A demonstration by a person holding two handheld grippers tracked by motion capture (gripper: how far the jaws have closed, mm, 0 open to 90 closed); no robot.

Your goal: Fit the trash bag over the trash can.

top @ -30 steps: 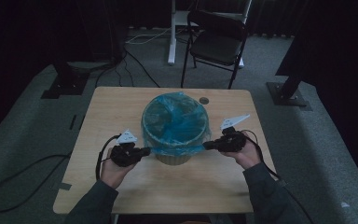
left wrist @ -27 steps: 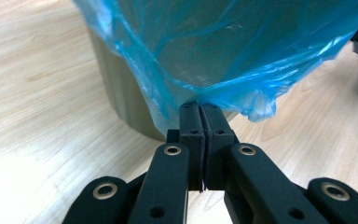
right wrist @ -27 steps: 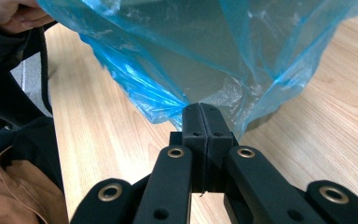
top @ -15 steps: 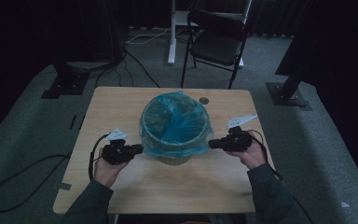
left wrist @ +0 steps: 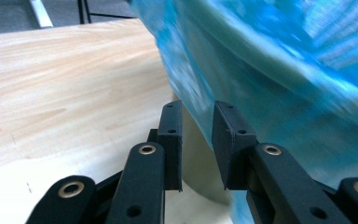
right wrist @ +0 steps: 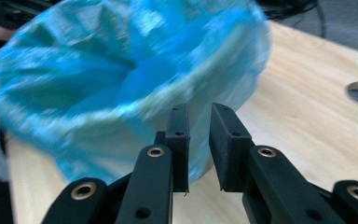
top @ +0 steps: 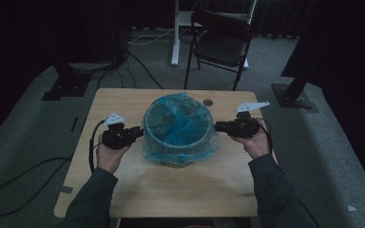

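step: liner fitting, just released | blue bin liner (top: 179, 124) draped over bin rim (top: 158, 135), mid-table (top: 123, 99) | left gripper (top: 135, 135), right gripper (top: 220, 127): jaws just been opening, parted, nothing between | next: re-pinch overhang, tug down evenly

Both forearms wear dark grey-green sleeves (top: 95, 197). The left gripper (top: 135, 134) and right gripper (top: 220, 126) are black, with brass-ringed rivets, small screw holes, white three-cornered plates and black cables.
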